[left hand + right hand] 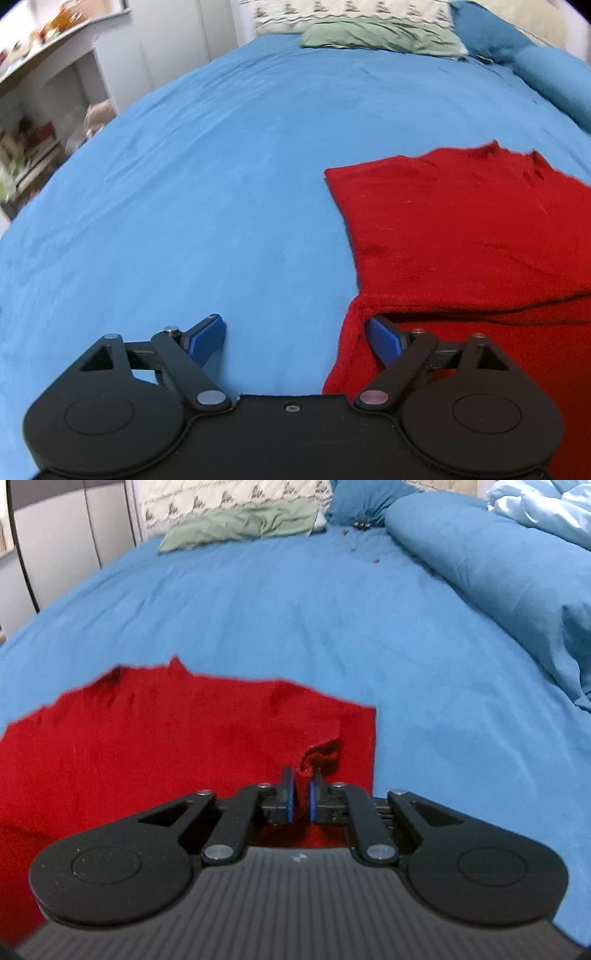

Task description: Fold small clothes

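A red knit garment [461,229] lies partly folded on the blue bed sheet [207,177]. In the left wrist view it fills the right side. My left gripper [295,336] is open, its right blue pad [384,341] over the garment's near left edge, its left pad over bare sheet. In the right wrist view the garment [147,746] lies at the left and centre. My right gripper [300,794] is shut on a bunched bit of the garment's edge [321,755] near its right side.
A green cloth [376,35] and a patterned pillow [351,11] lie at the head of the bed. A rolled blue duvet [498,576] runs along the right side. Shelves [40,122] stand beyond the bed's left edge.
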The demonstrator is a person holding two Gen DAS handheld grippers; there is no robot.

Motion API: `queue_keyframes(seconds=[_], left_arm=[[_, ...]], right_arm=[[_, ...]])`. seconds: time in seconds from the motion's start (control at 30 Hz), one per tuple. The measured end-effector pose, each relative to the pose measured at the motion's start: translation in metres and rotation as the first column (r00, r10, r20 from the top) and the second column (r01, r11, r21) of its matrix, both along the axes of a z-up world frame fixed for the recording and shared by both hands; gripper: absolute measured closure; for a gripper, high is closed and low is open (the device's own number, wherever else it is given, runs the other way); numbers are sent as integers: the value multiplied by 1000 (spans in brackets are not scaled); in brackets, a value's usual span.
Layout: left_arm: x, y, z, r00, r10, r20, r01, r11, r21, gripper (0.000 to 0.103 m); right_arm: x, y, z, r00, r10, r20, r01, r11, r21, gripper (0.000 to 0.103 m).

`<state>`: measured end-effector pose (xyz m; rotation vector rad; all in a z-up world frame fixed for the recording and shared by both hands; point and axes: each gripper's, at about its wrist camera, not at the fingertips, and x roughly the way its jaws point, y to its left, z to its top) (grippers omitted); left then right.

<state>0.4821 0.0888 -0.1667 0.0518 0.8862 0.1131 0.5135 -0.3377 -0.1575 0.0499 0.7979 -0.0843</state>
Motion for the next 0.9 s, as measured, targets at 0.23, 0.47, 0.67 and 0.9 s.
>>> queue_keyframes(seconds=[0.23,0.47,0.67,0.9], left_arm=[[-17,-38,34,984,-153,95,152,988,18,7],[10,-75,16,980,-189,68,191,981,-33,5],[22,-70,4,990,-136,23,137,988,-66,2],[-30,-46,72,987,-94,131,101,994,-51,3]], right_arm=[[-31,19,21,991,78,111,-72,996,-54,0],[5,28,-31,998,58,-3,-57,997,46,0],[-4,23,-26,996,82,37,-84,994,64,0],[-61,3,44,973,142,181,-161,982,97,0]])
